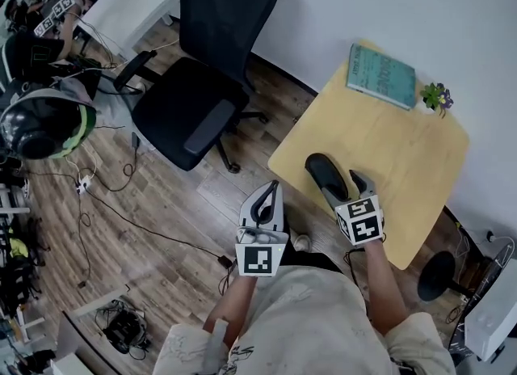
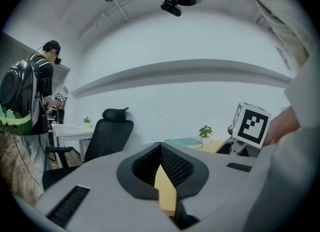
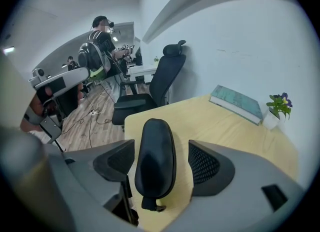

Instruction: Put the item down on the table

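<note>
A black oval zip case (image 3: 156,161) lies on the yellow table (image 3: 230,131), near its front corner. My right gripper (image 3: 160,152) stands open around it, with a gap between the case and the right pad (image 3: 202,163). From the head view, the case (image 1: 326,174) rests on the table (image 1: 404,163) just ahead of the right gripper (image 1: 343,187). The left gripper (image 1: 271,187) hangs over the wooden floor left of the table, shut and empty. In the left gripper view, its pads (image 2: 175,166) meet at the tip of the left gripper (image 2: 161,148).
A teal book (image 1: 381,76) and a small potted plant (image 1: 436,97) sit at the table's far edge. A black office chair (image 1: 206,82) stands left of the table. Cables (image 1: 105,204) trail over the floor. A person with a backpack (image 2: 25,106) stands at a far desk.
</note>
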### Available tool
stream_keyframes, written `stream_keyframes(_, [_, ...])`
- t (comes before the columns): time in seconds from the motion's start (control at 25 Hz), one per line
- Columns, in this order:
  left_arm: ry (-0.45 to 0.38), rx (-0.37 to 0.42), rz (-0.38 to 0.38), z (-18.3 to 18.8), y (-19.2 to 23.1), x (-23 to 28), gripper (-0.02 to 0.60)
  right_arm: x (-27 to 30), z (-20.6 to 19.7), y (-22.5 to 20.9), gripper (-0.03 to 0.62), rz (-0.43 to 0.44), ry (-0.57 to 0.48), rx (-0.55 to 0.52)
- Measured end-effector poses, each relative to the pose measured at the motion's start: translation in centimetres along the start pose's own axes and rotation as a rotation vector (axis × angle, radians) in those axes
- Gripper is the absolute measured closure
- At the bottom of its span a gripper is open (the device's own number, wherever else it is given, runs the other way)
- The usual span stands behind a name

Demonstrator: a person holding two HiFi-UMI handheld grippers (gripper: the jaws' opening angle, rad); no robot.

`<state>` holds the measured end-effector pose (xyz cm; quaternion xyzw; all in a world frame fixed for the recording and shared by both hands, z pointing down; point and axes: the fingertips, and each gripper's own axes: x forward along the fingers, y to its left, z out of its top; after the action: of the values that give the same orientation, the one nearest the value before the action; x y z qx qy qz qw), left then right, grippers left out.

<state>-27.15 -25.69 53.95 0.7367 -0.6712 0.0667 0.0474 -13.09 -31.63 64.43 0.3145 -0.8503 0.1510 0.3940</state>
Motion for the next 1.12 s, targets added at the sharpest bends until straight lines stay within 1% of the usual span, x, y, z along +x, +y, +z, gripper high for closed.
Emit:
stream_keyframes(0.28, [-0.038, 0.020, -0.029, 1.8, -2.3, -0.9, 0.574, -3.5, -0.6, -0.5, 0.263, -0.036, -0.086, 0.056])
stream_keyframes(0.52, [-0.057, 0.020, -0.034, 3.1, -4.3, -2.1, 0.574, -8.2, -1.3, -2.7, 0.264, -0.136, -0.220, 0.143])
stream_keyframes(0.68, [-0.074, 0.059, -0.048, 3.9, -5.7, -2.6, 0.573, -11.4, -2.0, -4.2, 0.264, -0.181, -0.307, 0.211])
stream_keyframes(0.8, [-0.085, 0.069, -0.067, 4.7, -7.0, -2.6, 0.574, -13.5, -2.5, -5.2, 0.264, -0.216, -0.351, 0.225])
stream_keyframes(0.96, [-0.095, 0.071, -0.089, 6.1, -8.2, -2.6, 0.574, -16.0, -3.3, -5.6, 0.264, -0.236, -0.355, 0.225])
stream_keyframes(1.12, [-0.109, 0.083, -0.119, 7.0, -9.5, -2.1, 0.574, -18.8, -3.5, -6.2, 0.264, -0.266, -0.425, 0.228])
